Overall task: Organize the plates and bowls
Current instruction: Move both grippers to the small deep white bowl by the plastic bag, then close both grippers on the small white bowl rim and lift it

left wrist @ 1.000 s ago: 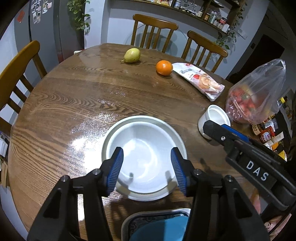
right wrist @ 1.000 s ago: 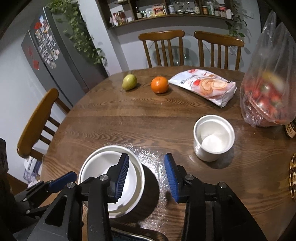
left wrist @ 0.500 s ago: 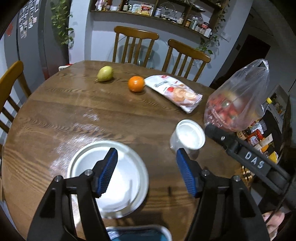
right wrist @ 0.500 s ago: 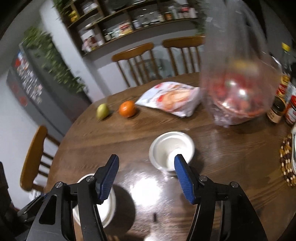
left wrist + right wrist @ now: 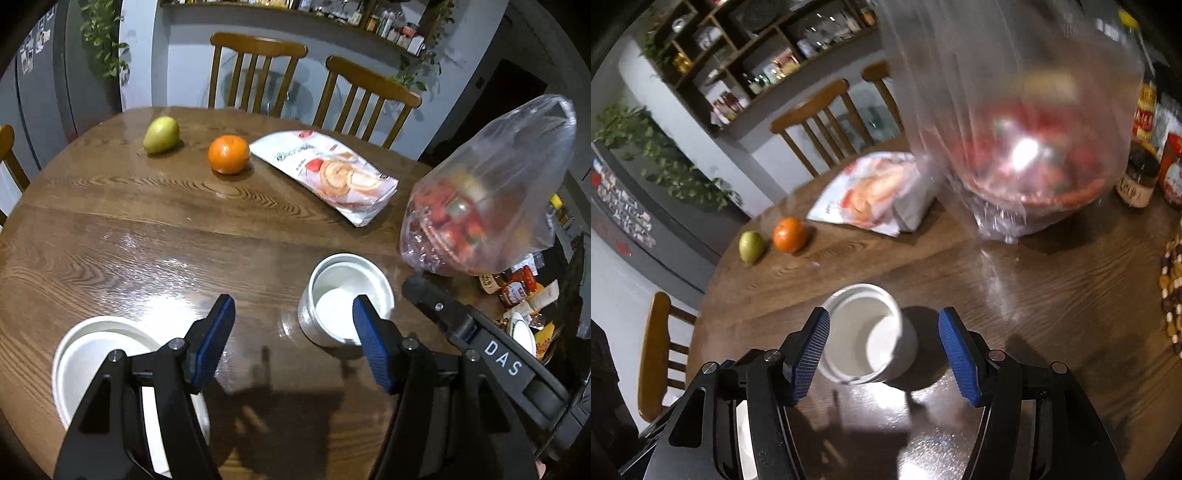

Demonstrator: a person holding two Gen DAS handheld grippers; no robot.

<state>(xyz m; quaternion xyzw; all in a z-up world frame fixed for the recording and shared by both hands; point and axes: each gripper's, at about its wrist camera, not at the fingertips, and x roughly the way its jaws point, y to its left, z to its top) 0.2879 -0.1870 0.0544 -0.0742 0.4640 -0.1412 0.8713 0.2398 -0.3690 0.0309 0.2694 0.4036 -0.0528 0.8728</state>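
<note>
Left tongs (image 5: 293,339) wide, nothing between the pads, over bare worktop (image 5: 110,229); jaws were opening within the last second but hold steady now. Stacked bowl (image 5: 92,354) sits low left behind the left finger. Small white cup (image 5: 343,299) stands upright just behind the right blue pad (image 5: 369,347). Right tongs (image 5: 884,354) wide too, empty, likewise opened just before; cup (image 5: 871,332) lies between the pads, not touched. Pear (image 5: 160,134), orange (image 5: 229,154), snack pack (image 5: 332,177), plastic bag (image 5: 487,206) farther back.

Dim indoor light, overhead glare on the table (image 5: 110,229), fisheye-bent edges, motion-blurred plastic bag (image 5: 1015,110).
</note>
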